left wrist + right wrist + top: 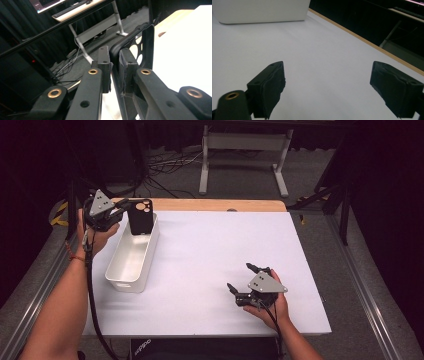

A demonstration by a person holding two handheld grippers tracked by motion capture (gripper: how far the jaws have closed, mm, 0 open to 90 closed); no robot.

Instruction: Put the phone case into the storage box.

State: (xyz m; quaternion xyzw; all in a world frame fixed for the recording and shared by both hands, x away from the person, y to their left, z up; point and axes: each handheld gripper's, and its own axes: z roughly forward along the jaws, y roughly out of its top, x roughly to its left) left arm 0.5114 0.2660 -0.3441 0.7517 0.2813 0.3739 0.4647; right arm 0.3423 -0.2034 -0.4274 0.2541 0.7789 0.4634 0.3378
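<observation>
The left hand-held gripper (121,213) is clamped on the edge of a black phone case (140,217), its pads (125,65) pressing the rim from both sides. The case stands upright over the far end of the white bin (122,279) on the table (210,265); whether it touches the bin floor cannot be told. The step in hand appears to be placing the case into the bin. The next move calls for lowering it fully inside, then parting the jaws. The right hand-held gripper (242,279) rests on the table, jaws apart and empty.

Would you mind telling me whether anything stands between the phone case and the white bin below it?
Nothing visible does: the left tongs hold the phone case upright over the white bin's open far end.
</observation>
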